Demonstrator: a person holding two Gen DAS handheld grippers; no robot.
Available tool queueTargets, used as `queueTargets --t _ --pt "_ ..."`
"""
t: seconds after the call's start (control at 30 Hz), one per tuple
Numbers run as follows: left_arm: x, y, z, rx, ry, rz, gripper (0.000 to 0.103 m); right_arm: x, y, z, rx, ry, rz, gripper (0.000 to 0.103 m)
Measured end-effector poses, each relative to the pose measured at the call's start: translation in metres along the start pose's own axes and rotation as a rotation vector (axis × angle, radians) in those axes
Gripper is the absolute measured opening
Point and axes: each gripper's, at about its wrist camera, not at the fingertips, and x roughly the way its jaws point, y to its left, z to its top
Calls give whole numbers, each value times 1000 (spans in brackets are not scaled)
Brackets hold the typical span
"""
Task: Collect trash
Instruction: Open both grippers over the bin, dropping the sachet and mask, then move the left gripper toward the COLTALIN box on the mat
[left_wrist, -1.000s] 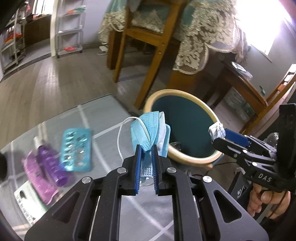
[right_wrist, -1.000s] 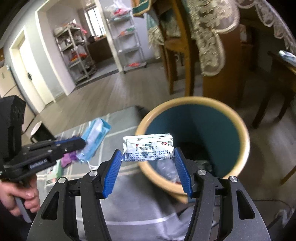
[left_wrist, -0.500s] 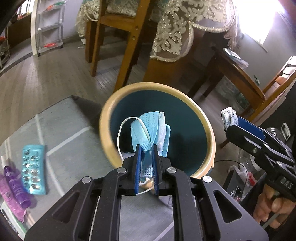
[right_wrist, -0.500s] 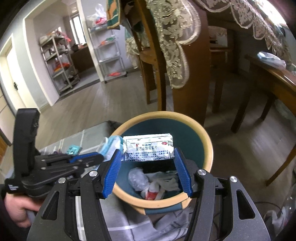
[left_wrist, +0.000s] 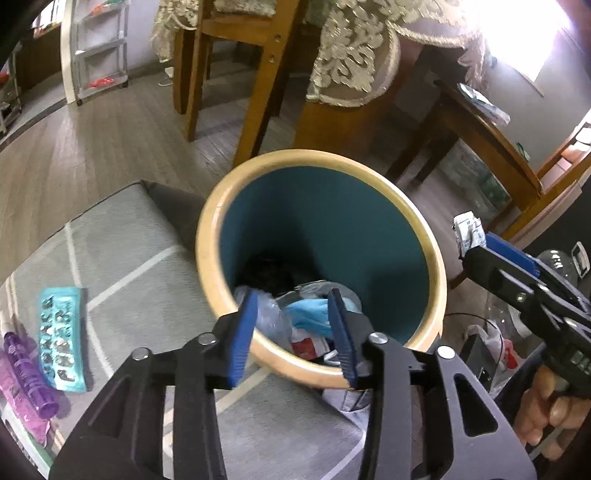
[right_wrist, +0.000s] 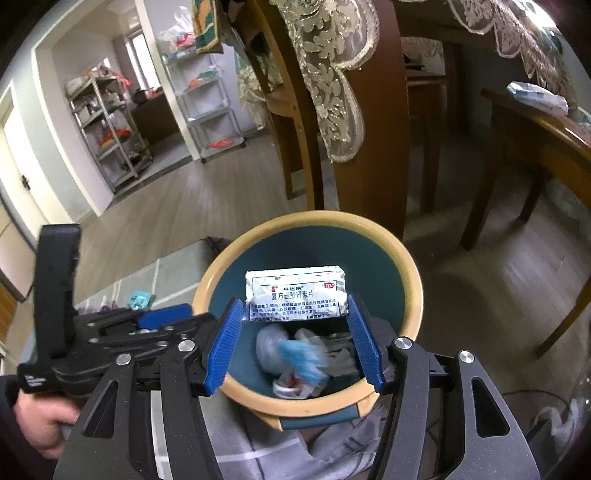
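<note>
A teal bin with a tan rim (left_wrist: 413, 206) (right_wrist: 410, 266) stands on the floor and holds several pieces of trash. A blue face mask (left_wrist: 308, 314) (right_wrist: 301, 356) lies loose inside it. My left gripper (left_wrist: 293, 326) is open and empty over the bin's near rim; it also shows in the right wrist view (right_wrist: 166, 319). My right gripper (right_wrist: 295, 332) is shut on a white medicine packet (right_wrist: 295, 293) and holds it over the bin mouth. In the left wrist view the packet (left_wrist: 468, 230) sits just right of the rim.
A grey mat (left_wrist: 129, 266) lies left of the bin, with a teal blister pack (left_wrist: 61, 339) and purple items (left_wrist: 26, 380) on it. Wooden chair legs (left_wrist: 258, 92) and a lace-draped table (right_wrist: 373, 110) stand behind the bin. A low wooden table (left_wrist: 491, 136) stands at right.
My left gripper opened over the bin and the blue mask dropped in. Both grippers moved closer over the bin. The right gripper kept hold of the packet.
</note>
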Motion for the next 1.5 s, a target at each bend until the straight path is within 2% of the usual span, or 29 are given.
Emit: queueTargets --t 0.17,0.47,0.57,0.7,1.17,1.5 --pt "-17 17 -9 -26 -22 16 52 8 5 -2 -14 20 0 60" --pt "-56 54 -35 -46 -44 65 59 29 14 -10 -30 90 -10 60" --pt "-72 71 -45 -50 -49 95 59 36 17 -13 -33 111 -15 66" --pt "-95 99 -56 -89 -66 142 60 34 22 -14 -47 100 -13 73" --pt "-156 160 -90 -176 -105 263 68 26 52 -17 -103 67 53 76" --pt "-163 204 -118 -335 -92 359 71 21 84 -29 -189 63 100 76"
